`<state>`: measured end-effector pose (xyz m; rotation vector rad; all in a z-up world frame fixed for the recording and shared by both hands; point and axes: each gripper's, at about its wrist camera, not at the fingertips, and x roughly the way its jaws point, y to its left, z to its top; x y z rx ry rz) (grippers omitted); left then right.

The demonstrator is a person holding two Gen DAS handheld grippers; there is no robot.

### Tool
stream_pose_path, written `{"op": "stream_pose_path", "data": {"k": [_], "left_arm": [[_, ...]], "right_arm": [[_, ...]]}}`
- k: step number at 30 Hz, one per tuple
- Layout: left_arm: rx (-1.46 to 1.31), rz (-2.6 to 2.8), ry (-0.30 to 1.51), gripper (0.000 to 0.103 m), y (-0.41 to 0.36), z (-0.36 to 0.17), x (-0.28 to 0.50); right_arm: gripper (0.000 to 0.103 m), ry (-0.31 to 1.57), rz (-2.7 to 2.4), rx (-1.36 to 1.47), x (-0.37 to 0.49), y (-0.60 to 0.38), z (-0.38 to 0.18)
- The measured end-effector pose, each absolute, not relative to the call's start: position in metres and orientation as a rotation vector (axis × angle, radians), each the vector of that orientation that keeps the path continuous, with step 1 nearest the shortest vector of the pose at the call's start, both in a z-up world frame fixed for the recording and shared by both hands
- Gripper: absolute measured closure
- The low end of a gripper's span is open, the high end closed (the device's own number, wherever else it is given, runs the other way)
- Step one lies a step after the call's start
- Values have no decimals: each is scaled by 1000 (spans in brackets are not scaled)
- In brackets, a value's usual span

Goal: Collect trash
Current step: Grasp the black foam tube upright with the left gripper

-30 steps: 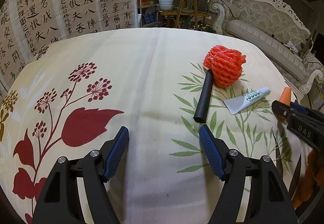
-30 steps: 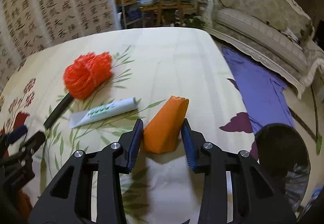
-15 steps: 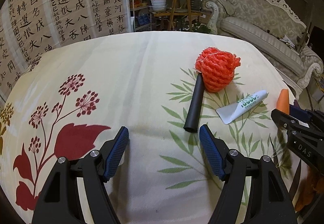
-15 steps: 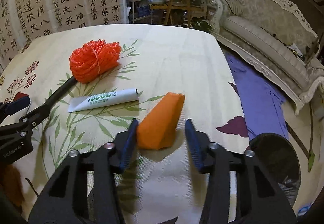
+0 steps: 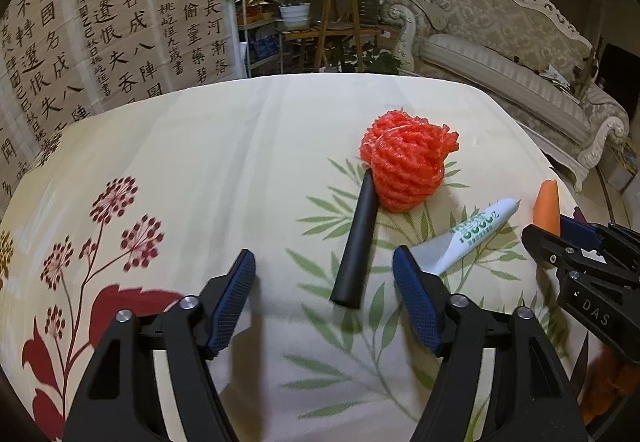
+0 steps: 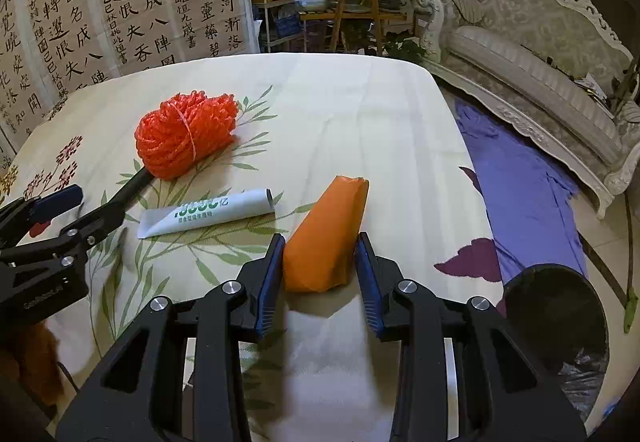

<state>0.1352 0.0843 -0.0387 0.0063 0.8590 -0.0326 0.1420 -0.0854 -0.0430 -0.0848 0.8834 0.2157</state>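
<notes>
Closer now, the right gripper (image 6: 320, 262) pinches the wedge (image 6: 326, 232) at lower centre — squeeze evenly; left gripper (image 5: 324, 296) gapes empty.

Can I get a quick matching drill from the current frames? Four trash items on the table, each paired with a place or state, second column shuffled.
Column 1:
1. orange wedge
2. red mesh ball
3. white tube
4. black tube

Column 2:
A. lies flat between the red mesh ball and the orange wedge
B. one end at the red mesh ball, the other toward the open left gripper
C. sits between the fingers of the right gripper
D. farthest back on the tablecloth

Pairs: 1-C, 2-D, 3-A, 4-B
</notes>
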Motion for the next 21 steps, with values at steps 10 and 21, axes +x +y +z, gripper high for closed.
{"op": "stream_pose_path", "data": {"k": [10, 21], "left_arm": [[24, -75, 873, 89, 80, -41, 145], [13, -64, 850, 89, 84, -37, 123]], "right_arm": [[68, 883, 216, -89, 147, -83, -44], [69, 878, 222, -67, 139, -84, -41]]}}
